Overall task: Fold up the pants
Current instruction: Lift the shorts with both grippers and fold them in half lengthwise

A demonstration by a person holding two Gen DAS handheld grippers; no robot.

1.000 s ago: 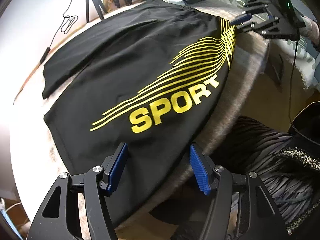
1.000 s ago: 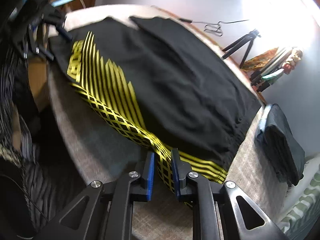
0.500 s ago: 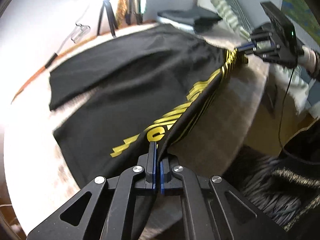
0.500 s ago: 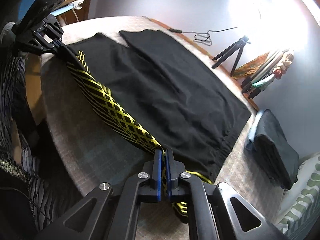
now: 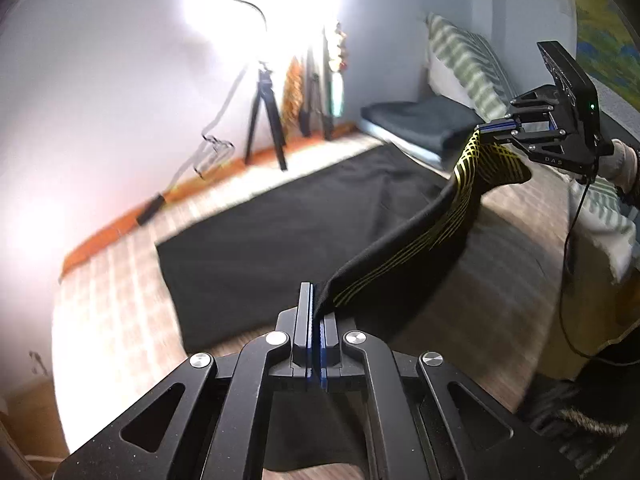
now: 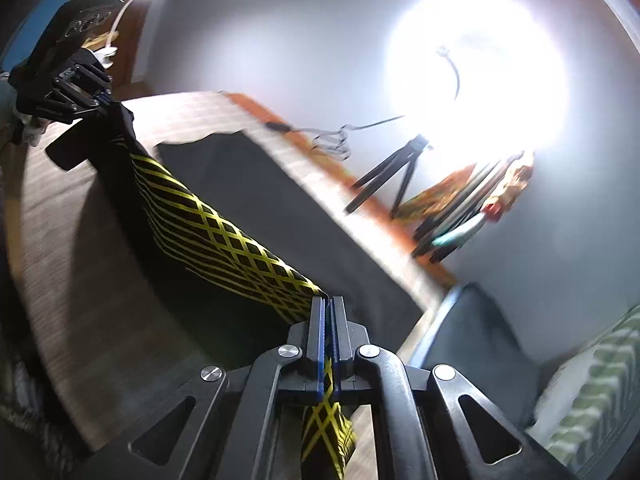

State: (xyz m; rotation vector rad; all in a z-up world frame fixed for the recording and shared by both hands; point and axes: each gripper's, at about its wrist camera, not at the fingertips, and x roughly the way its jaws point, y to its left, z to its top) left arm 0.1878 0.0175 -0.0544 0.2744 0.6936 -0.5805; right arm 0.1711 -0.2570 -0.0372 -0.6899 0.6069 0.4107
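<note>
Black pants (image 5: pixel 280 240) with yellow stripes lie on a round table (image 5: pixel 112 296). My left gripper (image 5: pixel 316 304) is shut on one end of the striped edge (image 5: pixel 432 236), lifted off the table. My right gripper (image 6: pixel 329 316) is shut on the other end near the waistband (image 6: pixel 224 240). Each gripper shows in the other's view: the right one at upper right (image 5: pixel 494 128), the left one at upper left (image 6: pixel 106 98). The near side of the pants hangs stretched between them; the far leg (image 6: pixel 280 208) lies flat.
A small tripod (image 5: pixel 266 120) and a cable (image 5: pixel 212 148) stand at the table's far edge under a bright lamp. A folded dark garment (image 5: pixel 416 120) and a striped pillow (image 5: pixel 468 68) lie beyond the table. A person's knees are at the near edge.
The left gripper closed on the pants edge. Both grippers then rose, lifting the striped near side off the table and pulling it taut between them.
</note>
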